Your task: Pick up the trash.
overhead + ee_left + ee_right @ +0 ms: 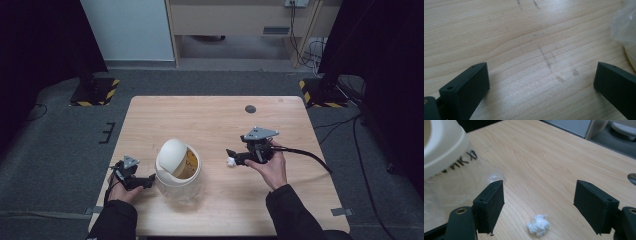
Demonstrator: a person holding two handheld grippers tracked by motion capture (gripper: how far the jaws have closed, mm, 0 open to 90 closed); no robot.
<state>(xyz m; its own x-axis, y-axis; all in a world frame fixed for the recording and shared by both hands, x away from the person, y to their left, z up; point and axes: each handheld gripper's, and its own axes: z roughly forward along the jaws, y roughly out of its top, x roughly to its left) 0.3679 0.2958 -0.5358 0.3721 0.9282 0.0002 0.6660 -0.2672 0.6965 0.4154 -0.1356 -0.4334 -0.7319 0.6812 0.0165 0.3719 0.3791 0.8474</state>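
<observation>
Right gripper (pixel 539 205) spread wide, pads bare, hovering over a white crumpled wad (pixel 538 225) lying on the table (pixel 215 110), right of the bin (pixel 177 162). Left gripper (pixel 541 82) likewise released, just left of the bin.

— What is surrounding the wooden table (pixel 215 107)?

— Grey carpet (pixel 60 150) is covering the floor all around it, and black curtains (pixel 40 35) are hanging at far left and far right.

— And behind?

— A pale panel (pixel 127 27) is standing far left of centre, a light wooden cabinet (pixel 235 17) beside it, with cables (pixel 305 50) trailing down. Yellow-and-black striped stand bases (pixel 95 91) are sitting near both far table corners.
</observation>
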